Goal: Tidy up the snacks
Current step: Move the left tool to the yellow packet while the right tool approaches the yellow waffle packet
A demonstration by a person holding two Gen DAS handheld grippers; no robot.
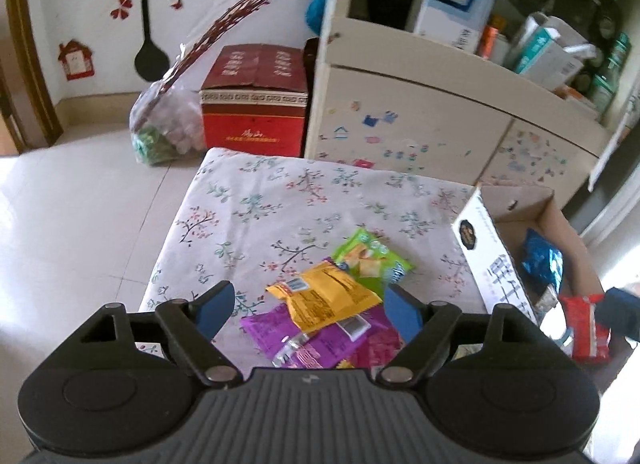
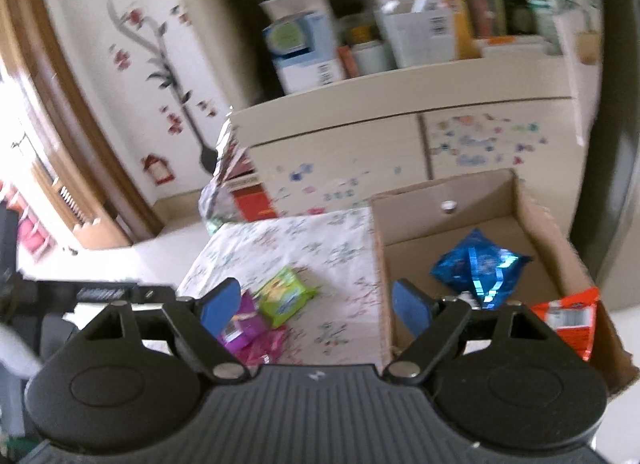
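A floral-clothed table (image 1: pixel 256 199) carries a near heap of snacks: yellow packet (image 1: pixel 324 296), green packet (image 1: pixel 370 258), purple packets (image 1: pixel 320 344). A cardboard box (image 1: pixel 486 260) sits at its right.

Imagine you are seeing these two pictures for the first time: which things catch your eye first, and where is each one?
The bright snack packets stand out first: a yellow packet lying over a purple packet, with a green packet just beyond, on the flowered cloth. Beside them sits an open cardboard box already holding a shiny blue packet and a red packet. In front, the left gripper and right gripper both stand open and empty.
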